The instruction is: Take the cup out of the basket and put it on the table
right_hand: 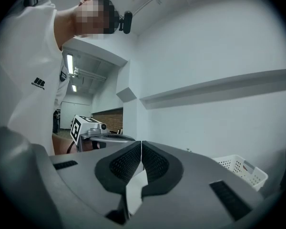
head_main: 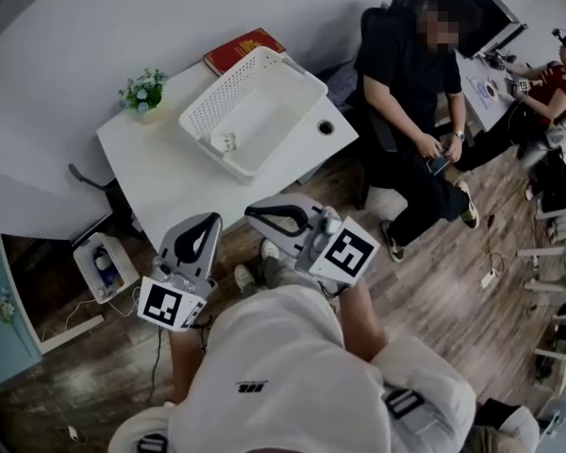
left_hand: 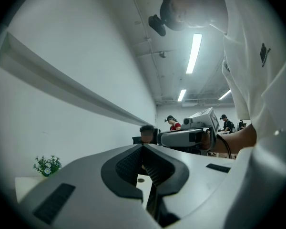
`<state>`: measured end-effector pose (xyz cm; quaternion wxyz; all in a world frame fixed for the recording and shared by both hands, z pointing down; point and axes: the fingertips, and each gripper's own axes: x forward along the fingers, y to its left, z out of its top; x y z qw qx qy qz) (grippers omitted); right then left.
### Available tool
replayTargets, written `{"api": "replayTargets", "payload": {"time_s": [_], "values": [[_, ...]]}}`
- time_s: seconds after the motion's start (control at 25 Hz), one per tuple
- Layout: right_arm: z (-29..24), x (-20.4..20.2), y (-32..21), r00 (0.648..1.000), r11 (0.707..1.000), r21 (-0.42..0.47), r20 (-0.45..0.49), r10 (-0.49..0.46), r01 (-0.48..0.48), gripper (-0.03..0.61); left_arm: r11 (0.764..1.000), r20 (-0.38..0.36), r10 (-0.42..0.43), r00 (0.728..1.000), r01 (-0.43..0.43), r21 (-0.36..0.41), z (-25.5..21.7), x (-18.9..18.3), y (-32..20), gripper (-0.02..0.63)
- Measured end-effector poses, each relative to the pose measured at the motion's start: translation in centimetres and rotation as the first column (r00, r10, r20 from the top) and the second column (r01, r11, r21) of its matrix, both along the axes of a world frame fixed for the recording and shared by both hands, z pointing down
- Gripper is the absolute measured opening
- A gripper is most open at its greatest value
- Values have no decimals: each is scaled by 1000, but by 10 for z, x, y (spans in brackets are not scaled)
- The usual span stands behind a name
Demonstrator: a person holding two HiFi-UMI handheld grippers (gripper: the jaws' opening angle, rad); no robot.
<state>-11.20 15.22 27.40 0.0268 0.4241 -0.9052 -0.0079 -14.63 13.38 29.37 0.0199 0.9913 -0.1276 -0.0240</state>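
A white lattice basket (head_main: 264,78) stands on the white table (head_main: 160,173), and a small white cup (head_main: 224,142) lies inside it near its front-left corner. Both grippers are held close to my body, short of the table's front edge and apart from the basket. The jaws of my left gripper (head_main: 211,218) are shut with nothing between them; in the left gripper view its tips (left_hand: 143,146) meet. My right gripper (head_main: 249,214) is likewise shut and empty, its tips (right_hand: 141,142) touching. A corner of the basket (right_hand: 240,168) shows at the right of the right gripper view.
A red book (head_main: 243,50) lies behind the basket and a small potted plant (head_main: 143,91) stands at the table's back-left corner. A person in black (head_main: 410,74) sits just right of the table. A low white shelf unit (head_main: 99,267) stands on the floor at the left.
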Motion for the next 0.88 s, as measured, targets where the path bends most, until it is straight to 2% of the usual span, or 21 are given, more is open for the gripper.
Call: {"api": "replayTargets", "payload": {"time_s": [0.6,0.88], "values": [[21,53,-36,989,989,-32,39,-145,146,15,988,38,-152,988,152,-17,16,45,-37,9],[22,68,-47,980,980,-40,54,-194,196,15,981,49,-194,980,195,-20,14,60,-47,9]]}}
